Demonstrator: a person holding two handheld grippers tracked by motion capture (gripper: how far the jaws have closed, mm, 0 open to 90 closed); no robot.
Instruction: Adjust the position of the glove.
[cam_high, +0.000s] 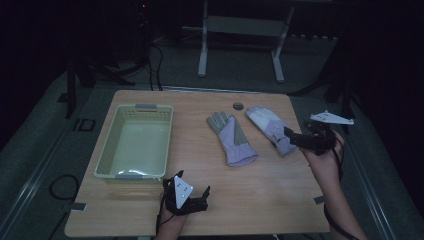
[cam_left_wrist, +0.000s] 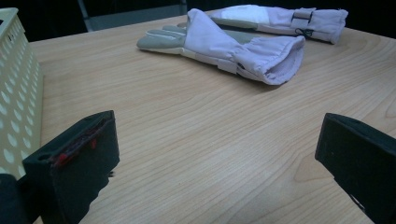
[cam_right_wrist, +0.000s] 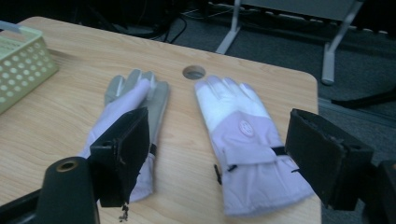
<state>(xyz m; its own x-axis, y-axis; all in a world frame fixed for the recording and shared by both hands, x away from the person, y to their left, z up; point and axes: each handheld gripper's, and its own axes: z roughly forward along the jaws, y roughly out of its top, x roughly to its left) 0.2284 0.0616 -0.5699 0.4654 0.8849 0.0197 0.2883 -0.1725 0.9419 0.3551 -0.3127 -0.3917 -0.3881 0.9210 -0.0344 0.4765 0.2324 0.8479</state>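
Two lilac gloves lie on the wooden table (cam_high: 240, 190). The left glove (cam_high: 231, 138) (cam_left_wrist: 224, 44) (cam_right_wrist: 126, 100) shows a grey palm; the right glove (cam_high: 270, 129) (cam_left_wrist: 285, 17) (cam_right_wrist: 243, 135) has a white back. My right gripper (cam_high: 295, 137) (cam_right_wrist: 217, 158) is open, its jaws standing on either side of the right glove's cuff, just above it. My left gripper (cam_high: 200, 197) (cam_left_wrist: 215, 163) is open low over the table near the front edge, with nothing between its jaws.
A pale green perforated basket (cam_high: 107, 150) (cam_left_wrist: 16, 93) (cam_right_wrist: 23, 60) stands at the left of the table. A round cable hole (cam_high: 238, 106) (cam_right_wrist: 193, 72) sits near the far edge. A metal stand (cam_high: 240, 30) is on the floor beyond.
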